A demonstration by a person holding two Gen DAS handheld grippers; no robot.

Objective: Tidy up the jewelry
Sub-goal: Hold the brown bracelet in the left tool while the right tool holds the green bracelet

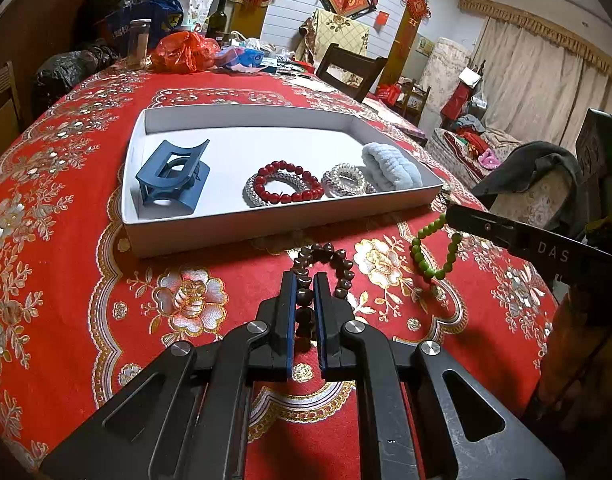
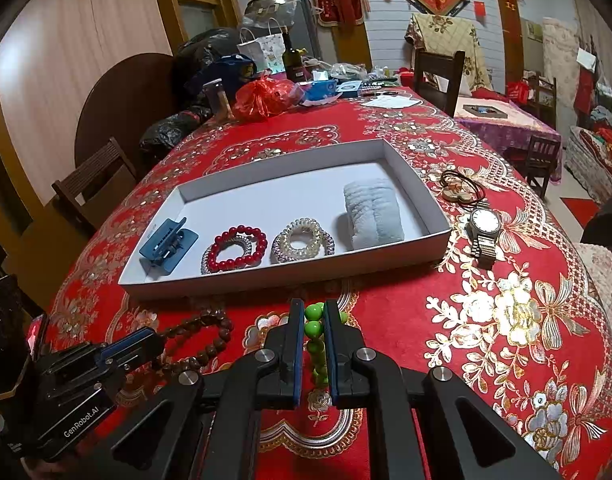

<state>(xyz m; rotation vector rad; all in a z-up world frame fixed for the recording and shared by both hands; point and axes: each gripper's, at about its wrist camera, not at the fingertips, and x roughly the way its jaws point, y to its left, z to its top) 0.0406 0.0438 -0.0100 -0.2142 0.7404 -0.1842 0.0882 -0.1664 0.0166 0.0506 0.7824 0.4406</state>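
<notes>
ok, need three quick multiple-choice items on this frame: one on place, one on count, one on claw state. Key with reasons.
1. Where does the wristwatch lie?
A. in the white tray
B. on the tablecloth beside the tray
C. in a claw

2. How many items lie in the white tray?
A. two
B. five
C. eight

3. What is the left claw doing?
A. shut on the brown bead bracelet
B. open above the tray
C. shut on the watch

Key: 1 B, it rests on the red cloth right of the tray wall. 2 B, clip, red beads, two coil ties, scrunchie. 3 A, brown beads sit pinched between its pads.
</notes>
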